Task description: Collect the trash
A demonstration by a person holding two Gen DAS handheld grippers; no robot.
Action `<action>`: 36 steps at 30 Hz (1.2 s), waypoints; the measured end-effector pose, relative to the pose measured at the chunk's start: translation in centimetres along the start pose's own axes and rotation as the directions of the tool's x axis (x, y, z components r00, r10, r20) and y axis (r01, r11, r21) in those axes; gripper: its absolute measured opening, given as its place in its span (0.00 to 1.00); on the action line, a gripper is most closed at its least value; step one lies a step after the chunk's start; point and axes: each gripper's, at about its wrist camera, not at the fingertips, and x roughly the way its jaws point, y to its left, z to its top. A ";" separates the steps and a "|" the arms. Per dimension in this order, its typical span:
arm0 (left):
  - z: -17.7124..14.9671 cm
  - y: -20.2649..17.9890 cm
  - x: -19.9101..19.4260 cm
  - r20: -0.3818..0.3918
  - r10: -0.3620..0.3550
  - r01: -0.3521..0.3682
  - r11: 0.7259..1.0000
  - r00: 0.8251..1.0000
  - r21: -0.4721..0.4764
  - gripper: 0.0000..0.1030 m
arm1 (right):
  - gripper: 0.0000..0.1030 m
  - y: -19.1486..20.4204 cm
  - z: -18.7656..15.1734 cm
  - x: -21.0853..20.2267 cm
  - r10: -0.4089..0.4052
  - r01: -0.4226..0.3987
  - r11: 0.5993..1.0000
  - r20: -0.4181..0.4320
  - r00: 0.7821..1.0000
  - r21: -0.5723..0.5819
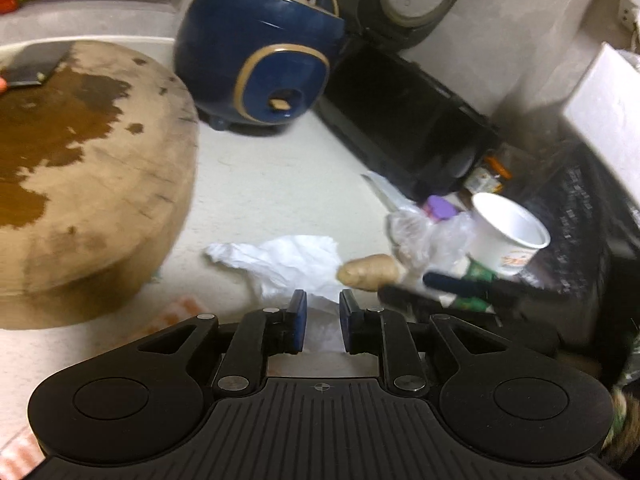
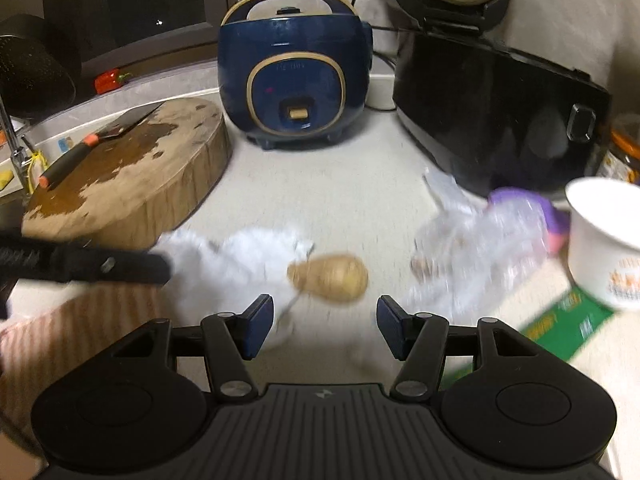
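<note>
While both grippers hang low over the pale counter [image 2: 320, 168], the trash lies spread between them; a crumpled white tissue [image 1: 288, 260] rests on the counter just ahead of the left gripper [image 1: 323, 320], whose jaws stand a little apart with a fold of the tissue showing between them, though I cannot tell whether they touch it; a tan potato-like lump [image 1: 368, 272] sits touching the tissue's right edge; beyond it, to the right, lie a crinkled clear plastic bag [image 1: 424, 236], a purple cap [image 1: 440, 208] and a white paper cup [image 1: 508, 232] tilted on its side with its mouth up and to the left. From the right wrist view, the right gripper [image 2: 325, 324] has its jaws wide apart and empty, with the lump [image 2: 332, 276] just ahead between them, the tissue [image 2: 240, 256] to the left and the plastic bag [image 2: 480, 248] to the right; the cup [image 2: 604, 240] stands at the far right edge above a green packet [image 2: 568, 320]. Farther back are a round wooden chopping block [image 2: 132, 188] with a wet stain and a cleaver [image 2: 88, 148] on it, a blue rice cooker [image 2: 296, 92], and a black cooker [image 2: 500, 120] with its lid raised.
</note>
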 end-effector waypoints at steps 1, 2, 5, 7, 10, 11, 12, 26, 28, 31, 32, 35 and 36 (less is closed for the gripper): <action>0.0 0.1 -0.1 0.001 0.012 -0.012 1.000 1.000 0.002 0.20 | 0.56 -0.1 0.4 0.8 -0.014 0.014 1.000 -0.002 1.000 -0.004; -0.1 0.3 -0.3 0.003 0.023 -0.023 1.000 1.000 -0.004 0.20 | 0.56 -0.1 0.8 1.6 -0.030 0.030 1.000 0.002 1.000 -0.006; 0.0 1.2 -0.4 0.019 0.061 -0.060 0.997 0.998 -0.049 0.20 | 0.58 -0.4 1.5 4.0 -0.044 0.044 0.999 0.006 0.999 0.008; 0.2 1.8 -0.5 0.042 0.082 -0.078 0.993 0.996 -0.088 0.20 | 0.59 -0.8 1.8 4.9 -0.024 0.023 0.999 0.009 1.000 0.042; 0.5 2.7 -0.1 0.076 0.116 -0.104 0.983 0.990 -0.152 0.20 | 0.59 -1.0 2.0 5.2 0.012 -0.012 0.998 -0.009 1.000 0.066; 0.7 2.8 0.2 0.084 0.131 -0.116 0.980 0.988 -0.162 0.20 | 0.57 -1.1 1.9 5.1 0.045 -0.044 0.997 -0.018 0.999 0.071; 0.7 2.9 0.5 0.084 0.147 -0.132 0.977 0.986 -0.166 0.20 | 0.54 -1.2 1.8 5.0 0.071 -0.069 0.995 -0.025 0.997 0.077; 0.4 -1.4 6.2 -0.039 0.079 -0.079 0.997 0.996 0.004 0.20 | 0.14 -3.3 -1.0 -1.3 0.034 -0.038 0.995 0.051 0.998 0.093; -0.1 -2.4 6.3 -0.065 0.064 -0.060 0.996 0.996 0.060 0.20 | 0.40 -2.7 -0.9 -1.3 0.016 -0.018 0.999 0.058 0.998 0.042; -0.5 -2.8 4.9 -0.045 0.047 -0.043 0.995 0.998 0.091 0.20 | 0.53 -1.8 -0.4 -0.4 -0.006 0.006 1.000 0.077 0.997 -0.006; -0.6 -2.6 4.2 -0.027 0.049 -0.047 0.995 0.998 0.084 0.20 | 0.53 -1.6 -0.1 0.3 -0.003 0.004 1.000 0.067 0.998 -0.009; -0.2 -1.8 2.6 0.013 0.084 -0.085 0.995 0.996 0.055 0.20 | 0.56 -1.2 1.0 3.3 0.027 -0.027 0.999 -0.002 1.000 -0.026; -0.1 -1.4 2.1 0.026 0.106 -0.107 0.993 0.994 0.044 0.20 | 0.57 -1.1 1.2 4.1 0.029 -0.029 0.999 -0.019 0.999 -0.034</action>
